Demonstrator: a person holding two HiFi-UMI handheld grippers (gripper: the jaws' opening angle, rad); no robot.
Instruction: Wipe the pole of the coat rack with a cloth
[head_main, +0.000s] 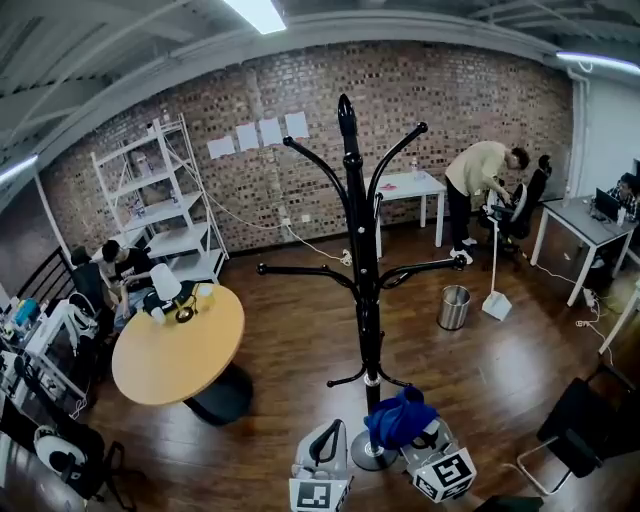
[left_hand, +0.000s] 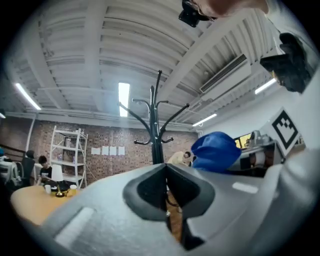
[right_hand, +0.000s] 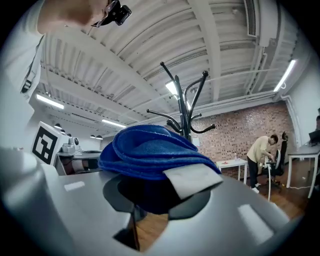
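The black coat rack (head_main: 365, 290) stands on the wooden floor just ahead of me, its pole rising to several curved hooks. A crumpled blue cloth (head_main: 400, 418) sits beside the pole's foot, with my right gripper (head_main: 425, 445) shut on it. In the right gripper view the cloth (right_hand: 150, 155) bulges out over the shut jaws (right_hand: 160, 195), and the rack (right_hand: 185, 112) shows behind it. My left gripper (head_main: 322, 455) hangs just left of the rack's base. Its jaws (left_hand: 166, 172) are shut with nothing between them, and the cloth (left_hand: 215, 150) shows to their right.
A round wooden table (head_main: 175, 350) with a lamp stands to the left, a metal bin (head_main: 453, 307) right of the rack. A person (head_main: 480, 185) bends over near a white table at the back. White shelves (head_main: 165, 200) line the brick wall; a black chair (head_main: 580, 420) is at right.
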